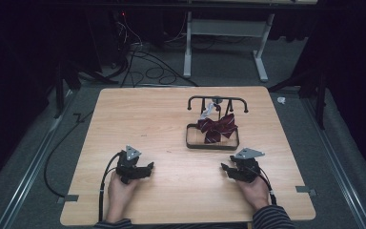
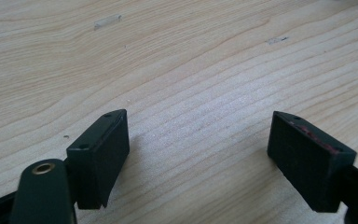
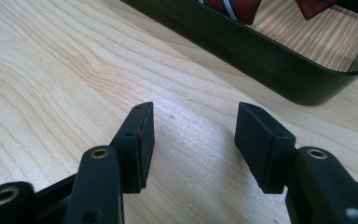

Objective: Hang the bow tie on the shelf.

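High view: both hand-held grippers, left (image 1: 142,170) and right (image 1: 232,170), rest wide open, empty; approach bow tie (image 1: 217,127) at 12 o'clock slowly, I think.

no readable text, no labels, no brands, no numbers, no signs

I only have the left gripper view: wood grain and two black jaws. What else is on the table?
Observer: A dark red striped bow tie hangs from a black rack over a black tray, on the table's far right part.
Operator: Where is my other hand-held gripper?
Observer: The right hand-held gripper rests low at the near right, tray just beyond it.
Operator: Is it open?
Observer: Yes, the right gripper view shows its jaws apart over bare wood, nothing between them.
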`<state>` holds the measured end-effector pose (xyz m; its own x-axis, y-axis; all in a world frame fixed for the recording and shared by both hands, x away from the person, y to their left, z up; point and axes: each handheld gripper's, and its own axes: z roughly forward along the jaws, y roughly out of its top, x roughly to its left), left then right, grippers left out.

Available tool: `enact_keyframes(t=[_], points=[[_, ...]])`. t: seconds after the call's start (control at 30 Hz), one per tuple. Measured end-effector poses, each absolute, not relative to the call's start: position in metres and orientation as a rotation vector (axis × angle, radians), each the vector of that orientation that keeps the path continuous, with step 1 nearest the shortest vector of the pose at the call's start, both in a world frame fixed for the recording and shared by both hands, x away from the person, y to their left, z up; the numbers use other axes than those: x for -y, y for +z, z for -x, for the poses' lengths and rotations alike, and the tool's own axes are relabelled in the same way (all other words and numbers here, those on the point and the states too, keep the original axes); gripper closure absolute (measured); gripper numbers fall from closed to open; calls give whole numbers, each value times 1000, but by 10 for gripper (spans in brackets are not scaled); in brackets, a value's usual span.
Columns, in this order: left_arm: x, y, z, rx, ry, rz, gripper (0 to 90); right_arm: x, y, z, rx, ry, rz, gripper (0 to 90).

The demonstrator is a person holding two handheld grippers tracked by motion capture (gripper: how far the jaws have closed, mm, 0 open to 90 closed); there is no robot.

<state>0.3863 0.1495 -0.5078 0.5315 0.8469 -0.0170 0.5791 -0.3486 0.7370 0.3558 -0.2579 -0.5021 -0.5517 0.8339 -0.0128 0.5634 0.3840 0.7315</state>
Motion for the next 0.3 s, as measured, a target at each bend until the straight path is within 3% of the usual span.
enact_keyframes(t=[0.3], points=[[-150, -508, -386, -1151, 483, -2063, 213, 258, -502, -356, -2262, 973, -1221, 470]])
